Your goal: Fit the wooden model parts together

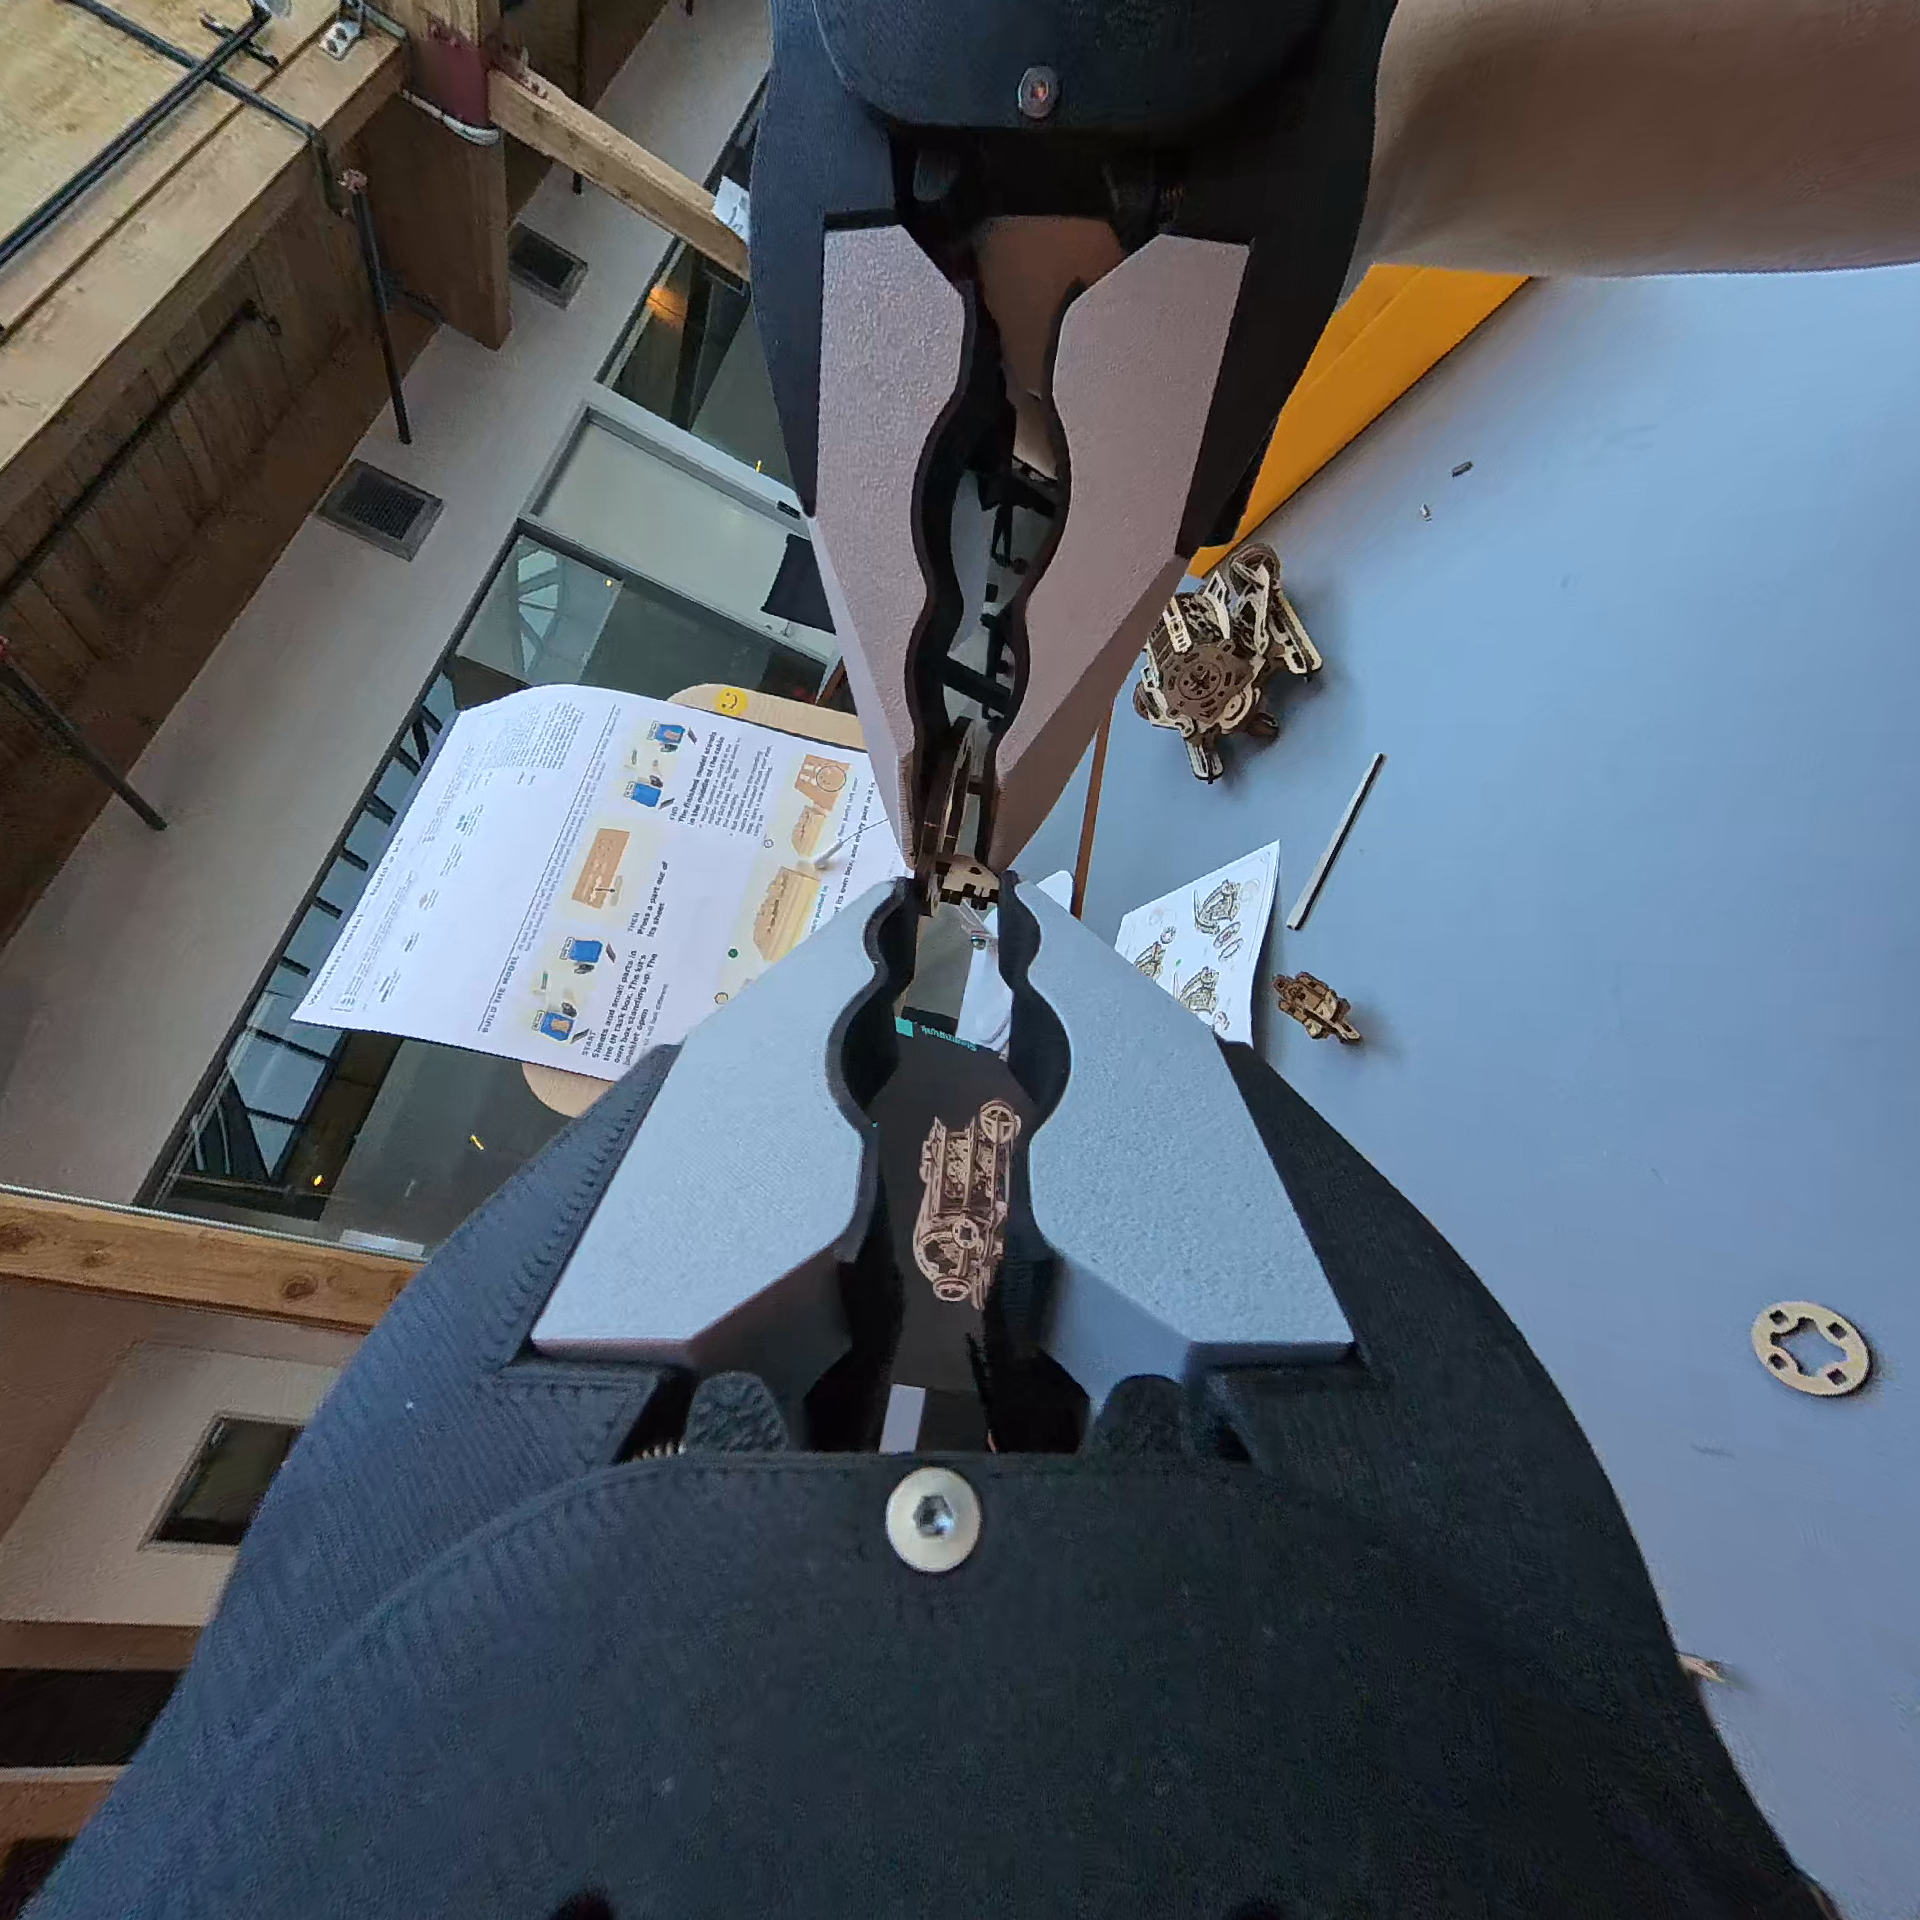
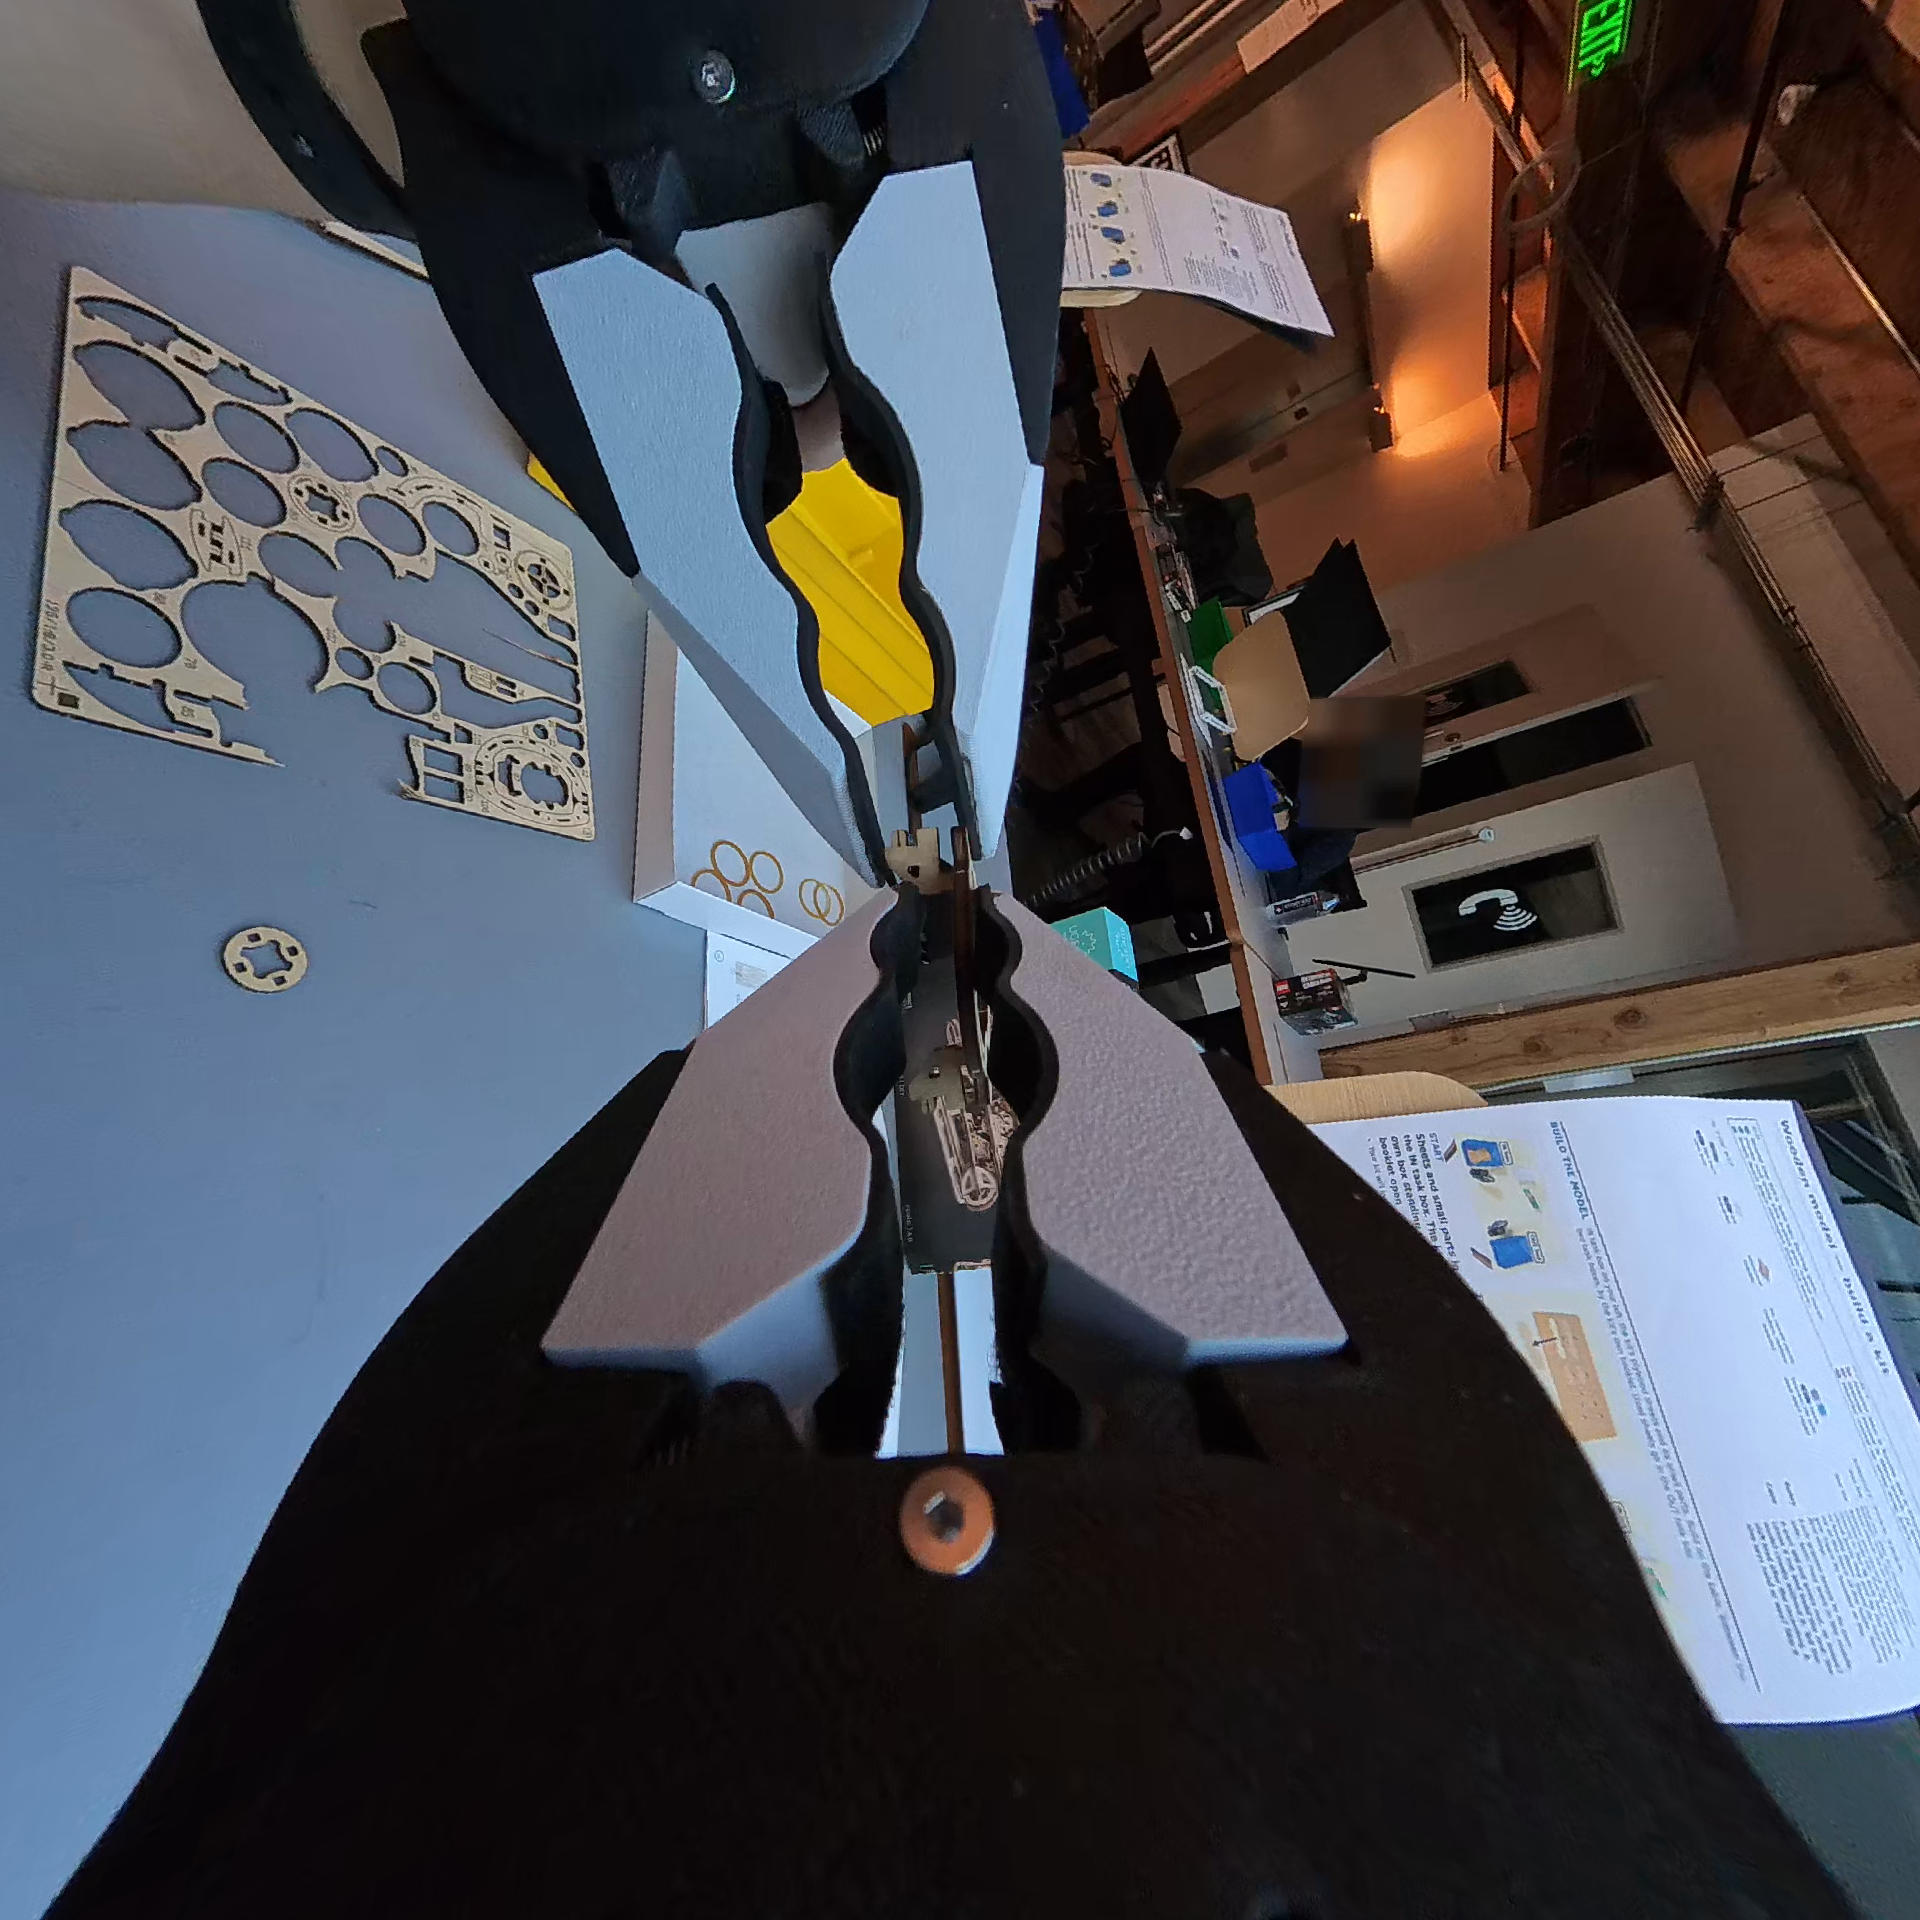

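My left gripper (image 1: 954, 896) and right gripper (image 2: 940, 906) meet tip to tip above the grey-blue table (image 1: 1621, 831). The left gripper, which enters the right wrist view from the top (image 2: 925, 844), is shut on a small pale wooden piece (image 2: 912, 858), which also shows in the left wrist view (image 1: 964, 879). The right gripper, which enters the left wrist view from the top (image 1: 951, 854), is shut on a thin flat wooden part (image 2: 962, 935), seen edge-on, which looks dark in the left wrist view (image 1: 951, 792). The two parts touch at the fingertips.
On the table lie a partly built wooden model (image 1: 1221, 665), a small sub-assembly (image 1: 1314, 1006), a wooden stick (image 1: 1335, 842), a notched wooden ring (image 2: 265, 958), a punched part sheet (image 2: 312, 561), a white box with rubber bands (image 2: 727, 821) and a yellow bin (image 2: 852, 592). Instruction sheets (image 1: 582, 873) stand behind. The tips of both grippers are at nearly the same place.
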Demonstrator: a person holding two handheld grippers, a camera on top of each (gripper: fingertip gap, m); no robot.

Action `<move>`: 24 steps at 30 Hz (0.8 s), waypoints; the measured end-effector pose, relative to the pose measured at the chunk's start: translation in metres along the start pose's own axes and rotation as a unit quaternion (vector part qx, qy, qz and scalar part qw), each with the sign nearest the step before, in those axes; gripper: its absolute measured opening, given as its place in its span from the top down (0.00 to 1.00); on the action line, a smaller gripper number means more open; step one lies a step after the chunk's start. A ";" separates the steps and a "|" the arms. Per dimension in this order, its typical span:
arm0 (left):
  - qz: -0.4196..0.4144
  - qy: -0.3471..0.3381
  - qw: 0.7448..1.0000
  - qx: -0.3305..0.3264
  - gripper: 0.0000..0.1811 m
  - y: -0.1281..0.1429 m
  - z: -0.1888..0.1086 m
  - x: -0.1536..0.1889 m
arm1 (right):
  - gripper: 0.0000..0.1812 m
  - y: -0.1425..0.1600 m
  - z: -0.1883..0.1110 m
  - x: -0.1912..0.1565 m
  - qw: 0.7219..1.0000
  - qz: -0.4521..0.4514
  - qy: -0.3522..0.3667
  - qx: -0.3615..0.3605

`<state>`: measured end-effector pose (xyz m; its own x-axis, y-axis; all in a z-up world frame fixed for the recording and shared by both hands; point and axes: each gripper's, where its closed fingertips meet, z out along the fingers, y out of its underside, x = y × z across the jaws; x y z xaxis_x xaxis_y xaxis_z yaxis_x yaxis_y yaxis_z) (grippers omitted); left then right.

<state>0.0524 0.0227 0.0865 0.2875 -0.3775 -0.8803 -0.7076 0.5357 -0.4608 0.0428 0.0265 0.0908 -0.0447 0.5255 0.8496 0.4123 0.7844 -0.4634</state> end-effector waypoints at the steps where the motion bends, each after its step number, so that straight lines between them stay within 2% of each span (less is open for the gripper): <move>1: -0.001 0.000 1.000 -0.001 0.93 0.000 0.000 0.000 | 0.96 0.000 0.000 0.000 1.000 0.001 0.000 0.000; 24: 0.001 0.021 1.000 -0.013 0.93 0.004 0.004 0.008 | 0.97 0.006 0.001 -0.007 1.000 0.005 -0.026 -0.004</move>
<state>0.0542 0.0248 0.0773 0.2599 -0.4075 -0.8755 -0.7249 0.5166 -0.4557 0.0444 0.0281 0.0819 -0.0876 0.5496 0.8308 0.4194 0.7769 -0.4697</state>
